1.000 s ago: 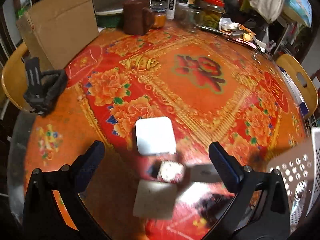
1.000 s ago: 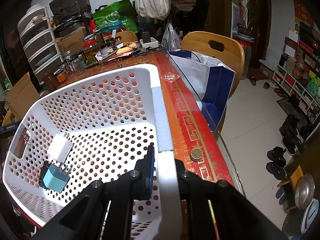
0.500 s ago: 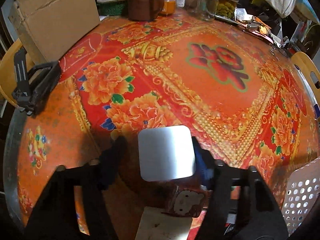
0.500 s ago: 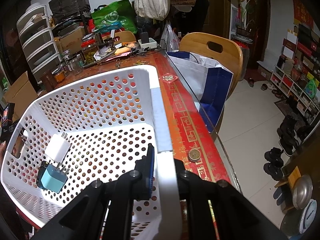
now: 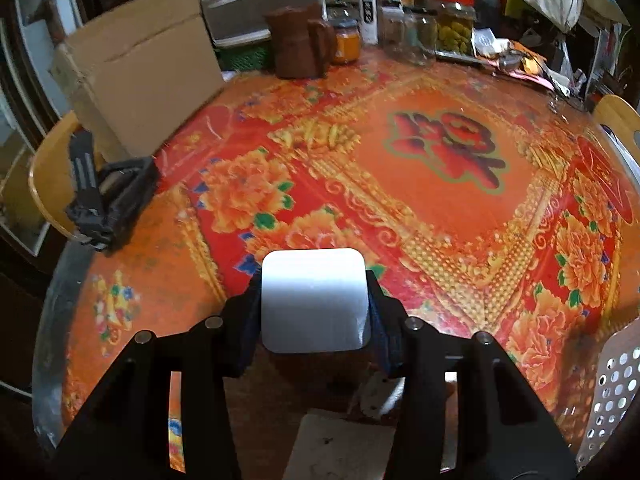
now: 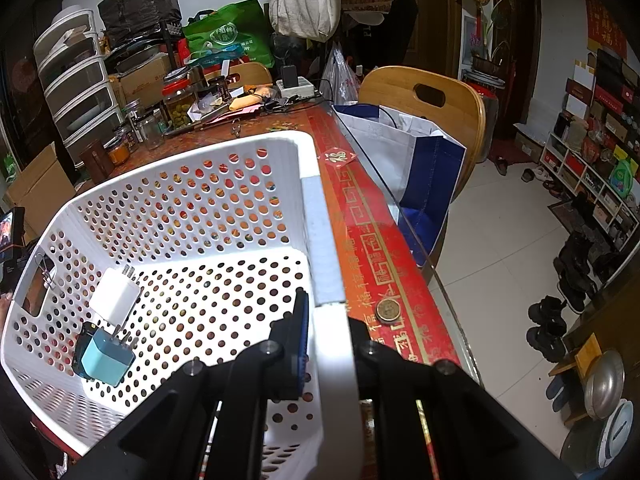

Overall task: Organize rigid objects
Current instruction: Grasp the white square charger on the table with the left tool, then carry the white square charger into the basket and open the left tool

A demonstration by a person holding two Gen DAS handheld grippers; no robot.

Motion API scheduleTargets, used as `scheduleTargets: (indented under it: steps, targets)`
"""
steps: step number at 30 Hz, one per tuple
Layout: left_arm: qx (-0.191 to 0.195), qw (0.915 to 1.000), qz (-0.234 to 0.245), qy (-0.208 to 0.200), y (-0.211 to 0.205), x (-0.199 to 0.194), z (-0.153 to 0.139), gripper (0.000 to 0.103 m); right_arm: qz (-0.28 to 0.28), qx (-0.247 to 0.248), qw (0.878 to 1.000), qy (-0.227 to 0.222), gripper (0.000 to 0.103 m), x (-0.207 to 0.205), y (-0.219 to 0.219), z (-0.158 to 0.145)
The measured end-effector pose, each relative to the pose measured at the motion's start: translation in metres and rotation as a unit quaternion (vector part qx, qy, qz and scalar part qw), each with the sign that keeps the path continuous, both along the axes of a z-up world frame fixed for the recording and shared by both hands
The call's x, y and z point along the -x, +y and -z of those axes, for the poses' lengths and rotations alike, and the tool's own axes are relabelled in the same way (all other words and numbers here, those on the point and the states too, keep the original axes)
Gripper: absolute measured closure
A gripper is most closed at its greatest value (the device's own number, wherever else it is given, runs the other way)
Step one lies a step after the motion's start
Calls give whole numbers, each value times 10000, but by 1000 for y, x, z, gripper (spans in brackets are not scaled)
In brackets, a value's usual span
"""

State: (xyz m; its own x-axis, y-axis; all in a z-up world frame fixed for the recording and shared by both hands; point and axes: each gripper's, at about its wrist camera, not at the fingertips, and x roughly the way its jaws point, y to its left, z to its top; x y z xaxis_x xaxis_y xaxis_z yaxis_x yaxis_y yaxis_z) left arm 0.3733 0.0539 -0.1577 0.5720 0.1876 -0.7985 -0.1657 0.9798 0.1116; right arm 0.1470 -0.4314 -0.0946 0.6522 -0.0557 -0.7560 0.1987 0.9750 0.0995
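My left gripper (image 5: 314,312) is shut on a white square box (image 5: 314,300) and holds it above the red flowered table (image 5: 440,200). My right gripper (image 6: 326,320) is shut on the right rim of a white perforated basket (image 6: 320,236). Inside the basket lie a white charger (image 6: 114,294) and a light blue charger (image 6: 106,360). The basket's corner also shows in the left wrist view (image 5: 612,388). A small round-cornered object (image 5: 376,394) and a flat white card (image 5: 340,446) lie on the table below my left gripper, partly hidden.
A cardboard box (image 5: 140,80) and a black holder (image 5: 108,200) sit at the table's left. A brown jug (image 5: 296,46) and several jars (image 5: 452,24) stand at the back. A coin (image 6: 387,310) lies beside the basket. A chair with a bag (image 6: 424,152) stands at the table edge.
My left gripper moved over the white square box, closed on it and lifted it off the table. My right gripper kept its hold on the basket rim.
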Motion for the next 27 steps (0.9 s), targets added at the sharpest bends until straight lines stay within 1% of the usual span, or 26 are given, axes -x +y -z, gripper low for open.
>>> scheduleTargets:
  steps: [7,14,17,22,27]
  targets:
    - [-313,9985,-137,-424,-1,11,-17,60,-10,7,10000,21,95,-1,-1,0]
    - [-750,9934,-366,-791,-5,25,-40,60,-44,40,10000,37,95,0,-1,0]
    - [-831,9917,-327,-929,-9,33,-52,60,-63,52,10000,35,95,0,1,0]
    - [-888,9882,-215,-1227,-23,49,-81,60,-80,40,10000,18,95,0,1,0]
    - [-1128,9813,-88,-1561,-48,69,-113,60,-95,30,10000,1,95,0,2,0]
